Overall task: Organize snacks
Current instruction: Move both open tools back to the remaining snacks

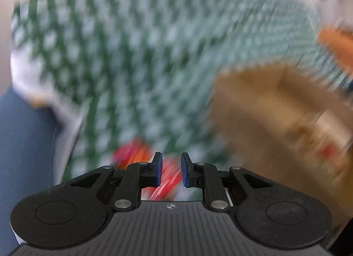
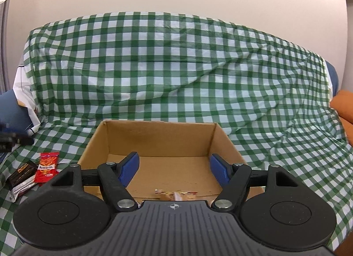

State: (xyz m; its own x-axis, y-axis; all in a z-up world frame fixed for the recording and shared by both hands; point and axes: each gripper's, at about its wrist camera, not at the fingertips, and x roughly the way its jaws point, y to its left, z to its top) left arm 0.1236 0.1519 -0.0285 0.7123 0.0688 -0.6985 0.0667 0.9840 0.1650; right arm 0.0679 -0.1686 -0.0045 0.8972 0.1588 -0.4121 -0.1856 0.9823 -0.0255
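In the right wrist view an open cardboard box stands on the green checked cloth. A snack packet lies on its floor near the front. My right gripper is open and empty above the box's front. Left of the box lie a red snack packet and a dark packet. The left wrist view is blurred by motion. There my left gripper has its jaws close together with a red packet between or just behind them. The box is to its right.
The checked cloth covers a sofa back and seat. An orange cushion sits at the right edge and blue upholstery at the left. A dark blurred shape enters at the far left.
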